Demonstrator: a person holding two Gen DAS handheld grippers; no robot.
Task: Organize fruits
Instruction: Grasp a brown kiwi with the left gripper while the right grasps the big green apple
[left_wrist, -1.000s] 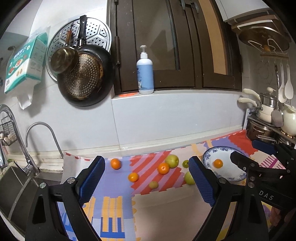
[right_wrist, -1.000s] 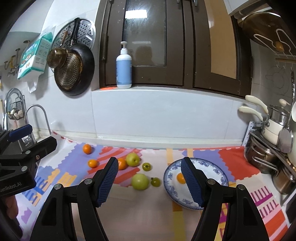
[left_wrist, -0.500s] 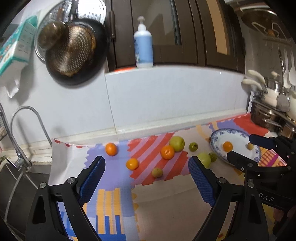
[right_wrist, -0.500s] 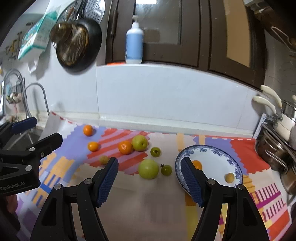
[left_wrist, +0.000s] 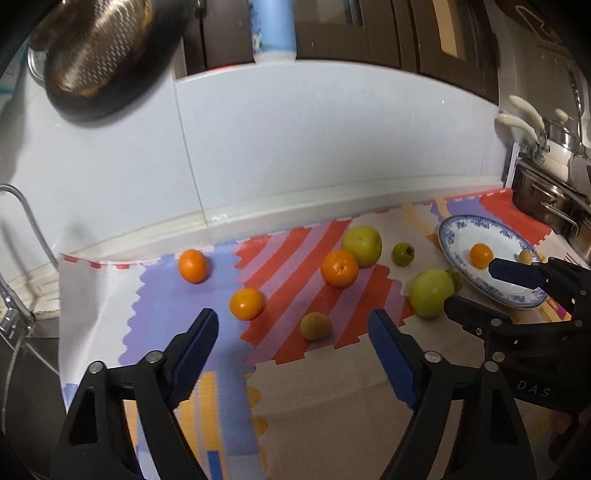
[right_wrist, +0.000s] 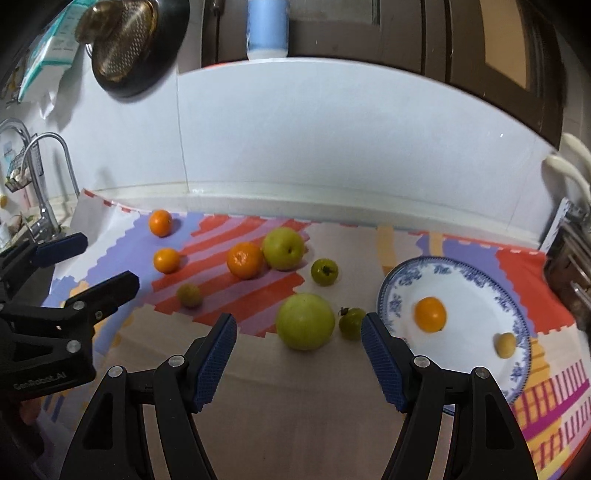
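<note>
Fruit lies on a colourful mat (right_wrist: 332, 387). My right gripper (right_wrist: 297, 336) is open, just short of a large green apple (right_wrist: 304, 321) with a small green fruit (right_wrist: 351, 323) beside it. A blue-rimmed plate (right_wrist: 480, 284) to the right holds an orange (right_wrist: 429, 314) and a small yellow fruit (right_wrist: 505, 344). My left gripper (left_wrist: 291, 338) is open, just short of a small brownish fruit (left_wrist: 315, 325) and an orange (left_wrist: 246, 303). Two more oranges (left_wrist: 339, 268) (left_wrist: 192, 265), another apple (left_wrist: 361, 240) and a small green fruit (left_wrist: 403, 253) lie beyond.
A sink and tap (right_wrist: 44, 177) are at the left. Pots (left_wrist: 546, 199) stand at the right past the plate. A white tiled wall (right_wrist: 332, 140) runs behind the mat, with a hanging pan (right_wrist: 129, 40) and a soap bottle (right_wrist: 267, 26) above.
Both grippers have tilted down and moved closer to the fruit, which now looks larger and nearer the fingertips. Both stay open. No fruit has moved.
</note>
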